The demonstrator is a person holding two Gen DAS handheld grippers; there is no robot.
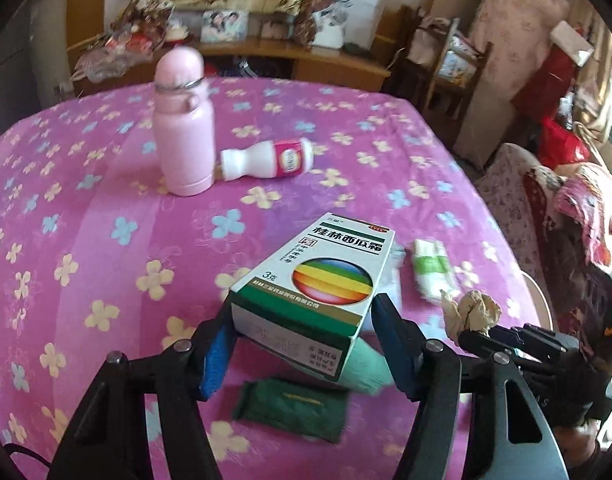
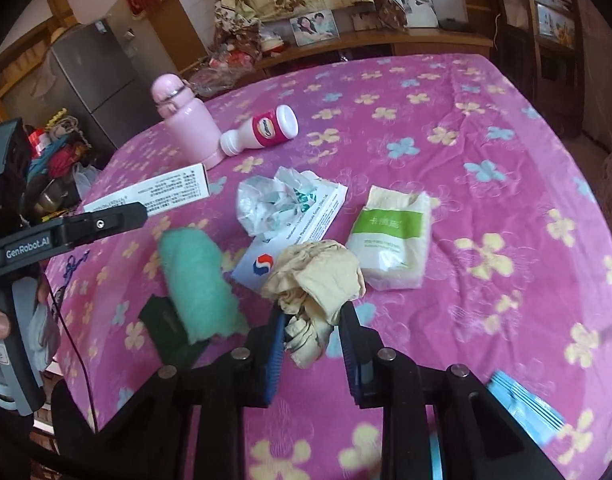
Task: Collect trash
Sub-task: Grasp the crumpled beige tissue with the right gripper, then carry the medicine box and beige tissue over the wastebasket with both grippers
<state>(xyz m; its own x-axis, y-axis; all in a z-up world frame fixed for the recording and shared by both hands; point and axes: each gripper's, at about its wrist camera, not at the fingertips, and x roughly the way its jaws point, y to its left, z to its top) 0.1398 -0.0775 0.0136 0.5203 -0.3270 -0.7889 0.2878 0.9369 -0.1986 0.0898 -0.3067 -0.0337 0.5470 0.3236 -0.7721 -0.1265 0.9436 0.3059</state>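
Left to right, table point(image 1: 86, 208) with pink flowered cloth.

Far left: pink flask point(image 1: 183, 124) upright; white-and-pink bottle point(image 1: 268, 159) on its side, neck touching the flask base.

Left gripper point(image 1: 302, 344) clamped on the medicine box point(image 1: 318, 280), blue pads on both long sides, box lifted and tilted above the cloth. Below it, a dark green packet point(image 1: 292, 408) flat on the cloth, and a teal pouch point(image 2: 200, 280) overlapping its edge.

Centre: crumpled clear plastic point(image 2: 274, 200) on top of a white flat carton point(image 2: 302, 236).

Right gripper point(image 2: 312, 328) closed on the crumpled beige paper wad point(image 2: 318, 276), held clear of the cloth, just in front of the carton.

Just beside the wad: tissue pack with a green label point(image 2: 394, 240), lying flat. Near right edge: blue packet point(image 2: 526, 404), partly hidden by the gripper frame.
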